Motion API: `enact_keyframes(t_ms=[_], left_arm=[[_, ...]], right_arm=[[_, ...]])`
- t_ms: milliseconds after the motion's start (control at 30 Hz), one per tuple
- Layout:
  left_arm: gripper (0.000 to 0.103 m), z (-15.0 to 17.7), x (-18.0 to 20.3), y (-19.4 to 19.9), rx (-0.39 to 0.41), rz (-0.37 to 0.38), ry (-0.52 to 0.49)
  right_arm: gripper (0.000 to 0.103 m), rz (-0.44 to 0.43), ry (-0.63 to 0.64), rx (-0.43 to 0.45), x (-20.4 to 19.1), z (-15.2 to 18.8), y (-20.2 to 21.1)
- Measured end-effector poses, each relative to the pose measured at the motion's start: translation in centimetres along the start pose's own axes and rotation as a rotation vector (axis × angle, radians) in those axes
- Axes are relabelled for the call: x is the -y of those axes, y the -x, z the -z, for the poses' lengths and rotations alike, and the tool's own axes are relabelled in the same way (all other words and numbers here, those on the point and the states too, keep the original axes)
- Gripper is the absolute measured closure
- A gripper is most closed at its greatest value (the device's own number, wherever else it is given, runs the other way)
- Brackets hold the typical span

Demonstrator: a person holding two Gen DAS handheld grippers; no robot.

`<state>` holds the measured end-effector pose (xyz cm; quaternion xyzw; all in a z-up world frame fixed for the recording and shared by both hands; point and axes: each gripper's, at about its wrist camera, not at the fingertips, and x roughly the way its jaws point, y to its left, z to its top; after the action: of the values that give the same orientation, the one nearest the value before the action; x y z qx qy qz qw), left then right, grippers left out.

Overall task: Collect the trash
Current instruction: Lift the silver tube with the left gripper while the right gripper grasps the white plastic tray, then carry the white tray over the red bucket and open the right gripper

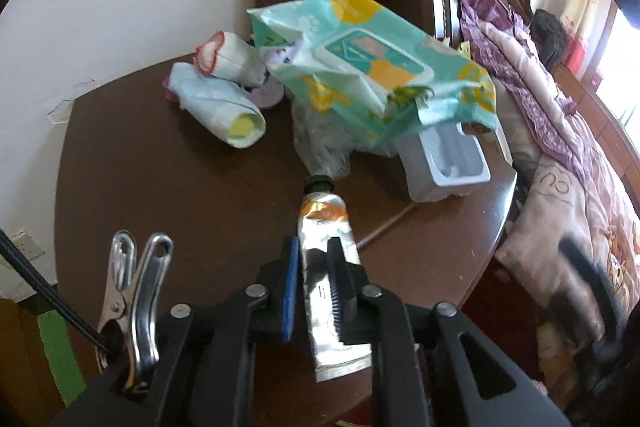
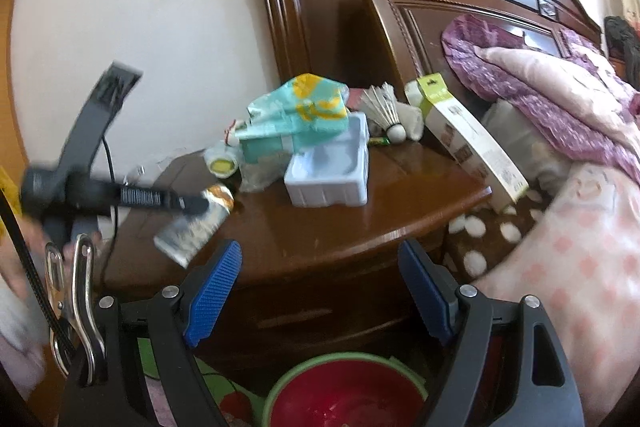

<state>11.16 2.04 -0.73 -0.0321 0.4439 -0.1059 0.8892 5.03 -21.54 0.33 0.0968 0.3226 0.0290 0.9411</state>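
Your left gripper (image 1: 314, 259) pinches the silver tube (image 1: 326, 227) above the nightstand (image 1: 160, 187); your right gripper (image 2: 320, 267) stands spread and empty.

Taking the nightstand as reference: the tube sits between your left pads over its front half, cap end just short of the crumpled clear bag (image 1: 320, 143). The wipes pack (image 1: 372, 67) lies on the white tray (image 1: 448, 163) at mid-top, with the rolled diapers (image 1: 224, 99) behind, toward the wall. Bare wood is open along the near curved edge. The bedding (image 2: 560, 187) crowds the edge on the bed side. The red bin (image 2: 344, 395) sits below the front edge, under your right gripper.
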Motion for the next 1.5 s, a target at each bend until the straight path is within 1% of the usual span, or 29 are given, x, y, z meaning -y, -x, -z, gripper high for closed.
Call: enact_keyframes(t_ms=[33, 67, 133, 200, 300, 367, 467, 567, 667, 700, 767, 800, 867, 933, 967, 1000, 1033, 1067, 1133, 1200, 1333, 1400, 1500], left_arm=[[0.08, 0.0, 0.0, -0.3, -0.004, 0.006, 0.003], [0.074, 0.1, 0.0, -0.4, -0.005, 0.015, 0.01], [0.067, 0.3, 0.0, -0.3, 0.002, 0.023, 0.016], [0.056, 0.3, 0.0, -0.2, 0.007, 0.032, 0.025], [0.052, 0.3, -0.1, -0.3, 0.012, 0.038, 0.041], [0.049, 0.4, 0.3, -0.3, 0.019, 0.025, 0.034], [0.043, 0.5, 1.0, -0.5, 0.027, 0.011, 0.007], [0.041, 0.5, 1.5, -0.8, 0.039, -0.016, -0.011], [0.04, 0.5, 2.1, -1.1, 0.052, -0.05, -0.032], [0.038, 0.5, 2.2, -1.2, 0.058, -0.059, -0.029], [0.035, 0.5, 2.4, -1.3, 0.064, -0.065, -0.026], [0.034, 0.5, 2.4, -1.4, 0.069, -0.07, -0.026], [0.033, 0.5, 2.7, -1.6, 0.083, -0.093, -0.036], [0.033, 0.6, 3.1, -1.8, 0.091, -0.116, -0.051], [0.036, 0.7, 3.2, -1.8, 0.097, -0.127, -0.058], [0.045, 0.8, 3.3, -1.8, 0.104, -0.123, -0.063], [0.051, 0.9, 3.3, -1.7, 0.111, -0.113, -0.067], [0.062, 0.9, 3.3, -1.6, 0.113, -0.114, -0.069], [0.063, 0.9, 3.3, -1.5, 0.113, -0.104, -0.068], [0.064, 1.1, 3.3, -1.4, 0.123, -0.1, -0.072], [0.064, 1.9, 3.0, -0.7, 0.143, -0.058, -0.074], [0.064, 2.3, 3.0, -0.1, 0.158, -0.043, -0.072], [0.064, 2.7, 2.8, 1.1, 0.181, -0.006, -0.059]], right_arm=[[0.02, -0.008, -0.001, -0.005, 0.2, -0.9, -0.2], [0.02, -0.01, -0.001, -0.008, 0.4, -1.8, -0.4], [0.02, -0.02, -0.003, -0.011, 0.7, -3.4, -0.9], [0.02, -0.023, -0.013, -0.012, 1.1, -5.3, -1.7], [0.02, -0.029, -0.027, -0.026, 1.4, -7.3, -3.1], [0.02, -0.027, -0.038, -0.042, 1.6, -8.0, -4.3], [0.02, 0.051, -0.061, -0.084, 2.2, -7.7, -5.7], [0.021, 0.063, -0.082, -0.134, 3.0, -6.8, -6.8], [0.029, 0.087, -0.05, -0.195, 3.2, -6.3, -8.6], [0.033, 0.089, -0.041, -0.203, 3.1, -6.3, -8.9], [0.036, 0.101, -0.01, -0.235, 3.0, -6.3, -10.2], [0.039, 0.11, -0.003, -0.245, 2.9, -6.2, -10.7], [0.045, 0.119, -0.003, -0.281, 3.2, -6.1, -12.0], [0.059, 0.109, -0.008, -0.294, 3.5, -6.1, -12.4], [0.064, 0.111, -0.009, -0.297, 3.6, -6.1, -12.5], [0.077, 0.122, -0.01, -0.298, 3.7, -6.1, -12.4], [0.088, 0.133, -0.014, -0.293, 3.9, -6.2, -12.3], [0.092, 0.136, -0.018, -0.284, 4.1, -6.3, -12.0], [0.093, 0.14, -0.015, -0.266, 4.2, -6.6, -11.4], [0.094, 0.174, 0.014, -0.232, 4.0, -7.1, -10.4], [0.094, 0.237, 0.051, -0.172, 3.7, -6.8, -8.3], [0.094, 0.268, 0.043, -0.159, 3.9, -6.5, -7.9], [0.094, 0.301, -0.026, -0.148, 5.1, -6.1, -7.2]])
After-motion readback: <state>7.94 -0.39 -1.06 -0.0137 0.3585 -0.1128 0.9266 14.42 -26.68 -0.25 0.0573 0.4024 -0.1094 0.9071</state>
